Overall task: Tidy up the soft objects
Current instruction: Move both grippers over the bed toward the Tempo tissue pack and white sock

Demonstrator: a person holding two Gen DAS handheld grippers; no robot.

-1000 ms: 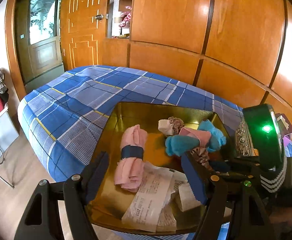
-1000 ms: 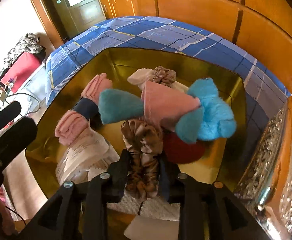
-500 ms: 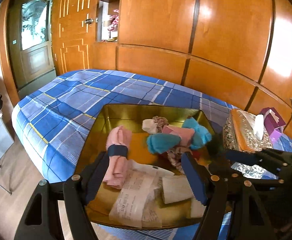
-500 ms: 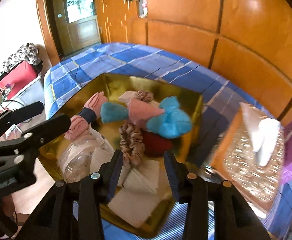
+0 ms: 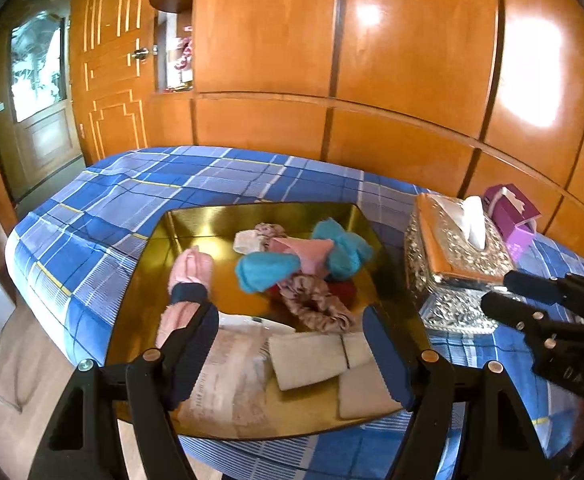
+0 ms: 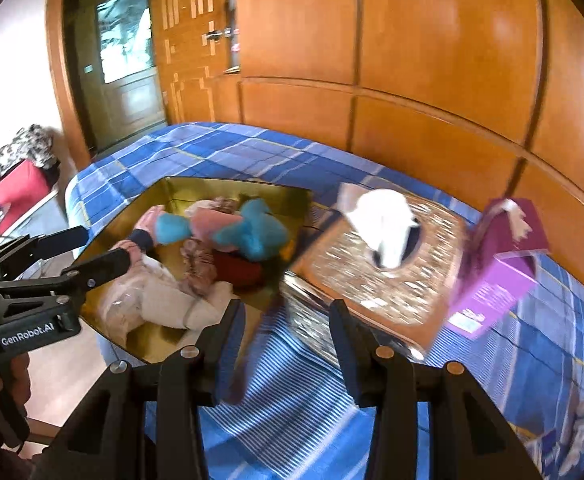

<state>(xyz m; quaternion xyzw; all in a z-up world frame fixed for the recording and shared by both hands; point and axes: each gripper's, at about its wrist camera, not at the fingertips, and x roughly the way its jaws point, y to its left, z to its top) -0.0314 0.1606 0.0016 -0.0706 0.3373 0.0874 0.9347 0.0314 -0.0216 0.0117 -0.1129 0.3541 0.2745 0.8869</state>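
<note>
While tilted downward, both claws (image 5: 292, 344) (image 6: 283, 344) empty above tray (image 5: 195, 220).

The tray (image 5: 195, 220) sits on the bed (image 5: 131, 184), wall panels (image 5: 372, 80) behind. Inside it, a rolled towel (image 5: 189, 270) lies left, the plush toy (image 5: 312, 256) mid-back, a scrunchie (image 5: 316, 304) in front of that, folded cloths (image 5: 312, 360) nearest. Right of the tray stands a tissue box (image 5: 452, 264), with a carton (image 5: 512, 216) behind it.
</note>
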